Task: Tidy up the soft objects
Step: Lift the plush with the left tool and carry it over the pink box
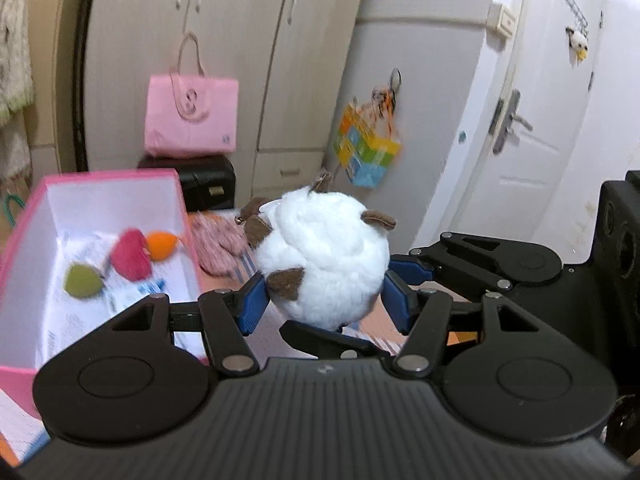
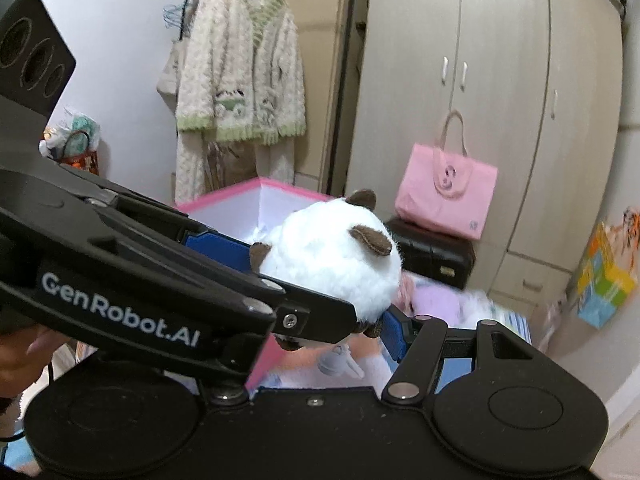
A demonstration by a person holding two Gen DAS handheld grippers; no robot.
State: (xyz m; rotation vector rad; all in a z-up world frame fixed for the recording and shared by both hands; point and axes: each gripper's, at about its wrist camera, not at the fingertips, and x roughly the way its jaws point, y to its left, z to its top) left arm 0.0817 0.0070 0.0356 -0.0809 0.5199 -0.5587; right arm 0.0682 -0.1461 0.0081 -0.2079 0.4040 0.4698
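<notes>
A white fluffy plush ball [image 1: 320, 256] with brown felt patches hangs in the air, held from two sides. My left gripper [image 1: 324, 300] is shut on it, one blue pad [image 1: 252, 300] against each flank. My right gripper [image 1: 366, 300] reaches in from the right and grips the same plush ball [image 2: 332, 264]; its left finger is hidden behind the left gripper [image 2: 216, 248] in the right wrist view, where only its right pad [image 2: 394, 336] shows. To the left and below stands a pink box [image 1: 112, 176] with a white inside, holding green, red and orange soft pieces [image 1: 132, 254].
A pink patterned cloth [image 1: 220, 244] lies beside the box. A pink tote bag [image 1: 192, 116] sits on a black case [image 1: 208, 180] before the wardrobe. A colourful bag [image 1: 366, 148] hangs near the white door [image 1: 532, 120]. A knitted cardigan [image 2: 240, 68] hangs at the back.
</notes>
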